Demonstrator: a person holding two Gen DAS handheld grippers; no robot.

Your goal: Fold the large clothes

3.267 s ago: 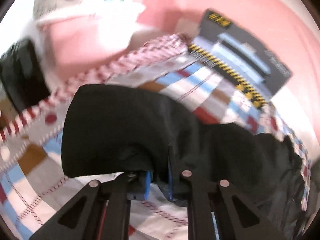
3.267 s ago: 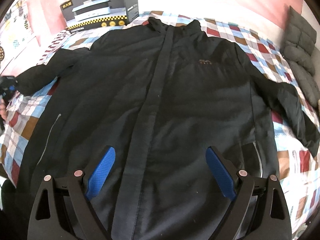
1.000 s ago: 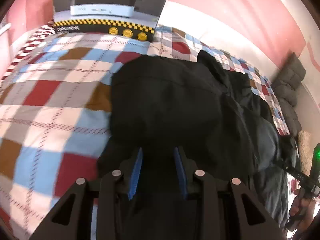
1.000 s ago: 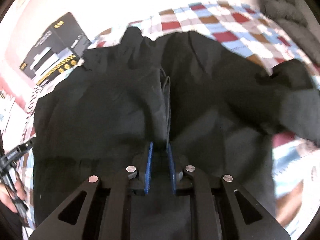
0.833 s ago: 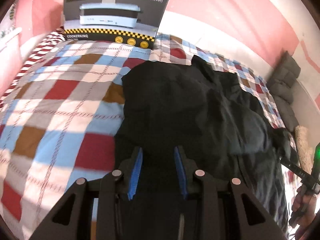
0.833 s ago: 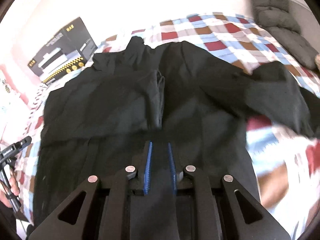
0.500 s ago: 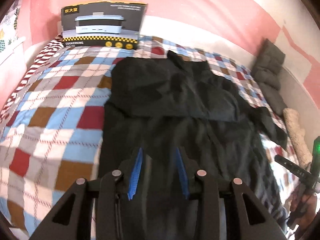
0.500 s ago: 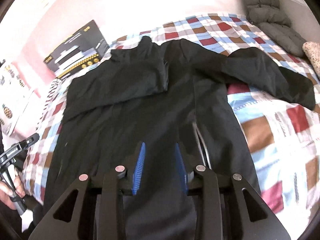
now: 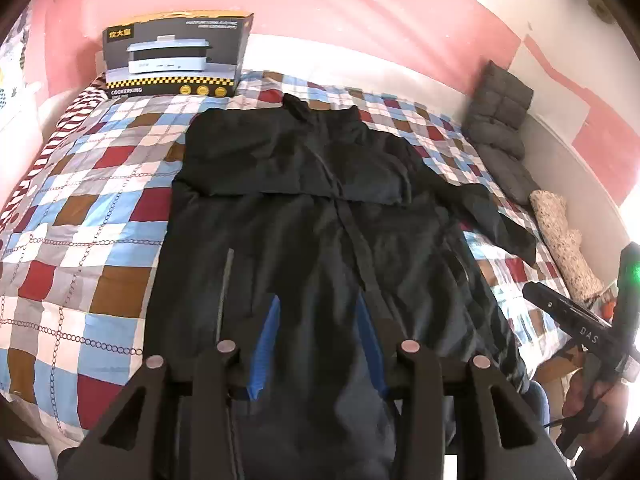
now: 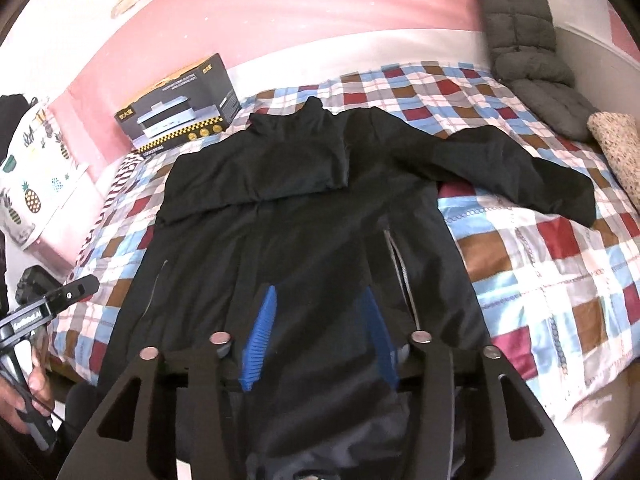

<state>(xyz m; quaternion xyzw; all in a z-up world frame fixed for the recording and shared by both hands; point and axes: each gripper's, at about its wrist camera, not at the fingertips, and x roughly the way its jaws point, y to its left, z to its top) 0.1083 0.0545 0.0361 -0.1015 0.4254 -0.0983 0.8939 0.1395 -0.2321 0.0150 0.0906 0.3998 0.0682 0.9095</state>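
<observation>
A black jacket (image 9: 320, 216) lies front-up on the bed, spread over a checked quilt (image 9: 92, 208) of red, blue, brown and white squares, its collar toward the head of the bed where a black appliance box (image 9: 176, 60) stands against the pink wall. Seen from the foot of the bed, the sleeve on the box's side is folded across the chest of the jacket, its edge making a straight line just below the collar, while the other sleeve (image 10: 520, 168) lies stretched out over the quilt, away from the box and toward a grey quilted cushion (image 10: 524, 60) propped in the far corner. A speckled rolled bundle (image 9: 564, 240) rests at the edge of the bed near that cushion. A pineapple-print pillow (image 10: 28, 184) sits off the bed on the box's side. The left gripper (image 9: 316, 340) hangs over the lower part of the jacket, its jaws standing apart with nothing between the blue pads. The right gripper (image 10: 316, 336) hangs over the hem as well, jaws likewise spread and empty, a pocket zip of the jacket showing just beside it. Each gripper's handle, held in a hand, shows at the edge of the other's view, both well away from the box
</observation>
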